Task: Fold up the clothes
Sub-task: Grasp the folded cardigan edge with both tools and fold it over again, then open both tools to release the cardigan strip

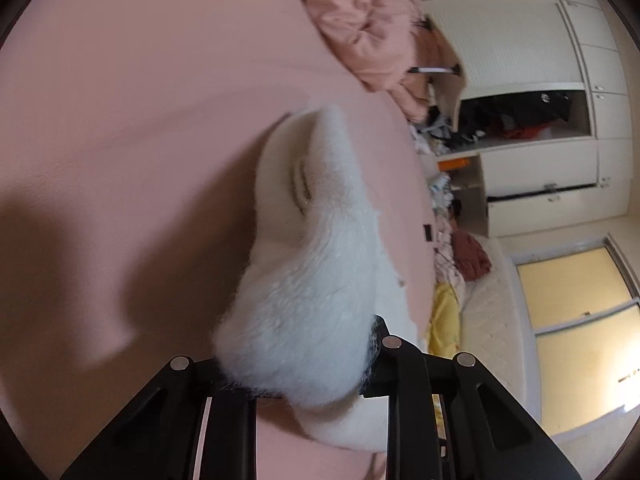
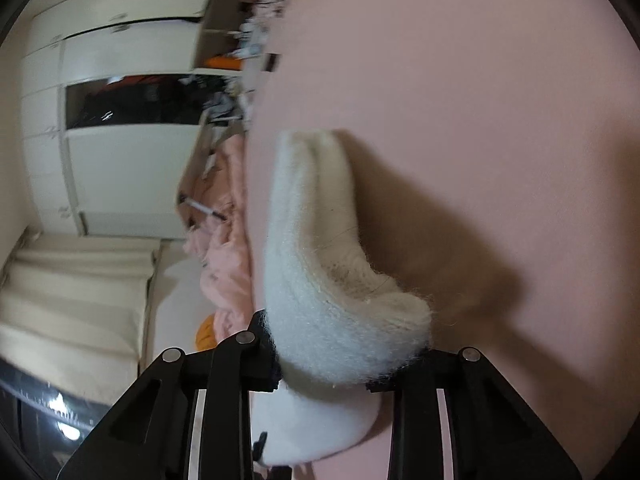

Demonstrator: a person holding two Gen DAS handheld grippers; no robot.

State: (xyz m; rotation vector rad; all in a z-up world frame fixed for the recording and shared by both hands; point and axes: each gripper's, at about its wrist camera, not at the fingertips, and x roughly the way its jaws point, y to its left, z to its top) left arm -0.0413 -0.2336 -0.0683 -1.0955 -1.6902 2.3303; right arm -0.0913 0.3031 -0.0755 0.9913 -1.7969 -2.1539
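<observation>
A: Left wrist view first. Where's the garment?

B: White fuzzy knit garment (image 1: 316, 280) lies on the pink bed sheet (image 1: 140, 140). Its near end runs straight into the left gripper (image 1: 304, 376), bunched between the two black fingers. The pads press the fleece from both sides, so the left claw is clamped on the garment. The rest of the knit stretches away from the fingers across the sheet, with a ribbed band showing partway along.

A: Right side?

B: Same story. The right gripper (image 2: 320, 368) has the white fuzzy knit garment (image 2: 320, 272) pinched between its fingers, jaws closed down on a thick fold. From the grip the fabric rises away along the pink bed sheet (image 2: 480, 100), and a smooth white part hangs below the fingers.

A: Which part of the garment does each hold?

B: Can't tell, too close and distorted.

A: Background?

B: Crumpled pink duvet (image 1: 360, 20) at the far edge of the bed, white wardrobe (image 1: 520, 40) with one open compartment of dark clothes, a yellow cloth (image 1: 444, 316) beside the bed. Both views are rolled sideways.
</observation>
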